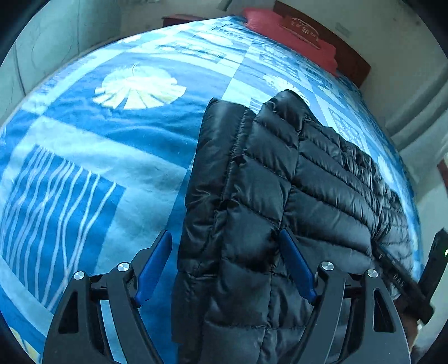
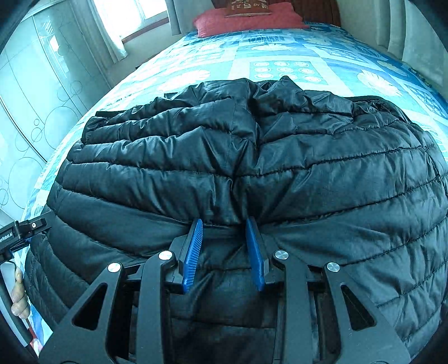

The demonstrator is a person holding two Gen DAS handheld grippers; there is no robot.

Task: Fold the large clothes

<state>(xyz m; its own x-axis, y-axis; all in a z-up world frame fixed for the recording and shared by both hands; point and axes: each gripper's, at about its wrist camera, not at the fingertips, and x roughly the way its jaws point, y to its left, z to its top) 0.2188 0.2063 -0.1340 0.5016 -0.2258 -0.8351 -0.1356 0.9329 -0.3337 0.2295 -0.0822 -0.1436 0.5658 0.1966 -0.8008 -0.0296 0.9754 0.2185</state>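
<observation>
A black quilted puffer jacket [image 1: 280, 179] lies on a bed with a blue patterned cover [image 1: 112, 140]. In the left wrist view a folded-over sleeve or side panel runs along the jacket's left edge. My left gripper [image 1: 224, 235] is open, its blue pads wide apart on either side of that folded edge. In the right wrist view the jacket [image 2: 252, 156] fills the frame. My right gripper [image 2: 224, 222] has its blue pads partly closed on a bunched fold of jacket fabric at the near hem.
A red pillow [image 2: 246, 19] and wooden headboard [image 1: 352, 58] are at the far end of the bed. A window with curtains [image 2: 112, 25] and glass wardrobe doors [image 2: 30, 106] stand on the left. The other gripper [image 2: 19, 235] shows at the left edge.
</observation>
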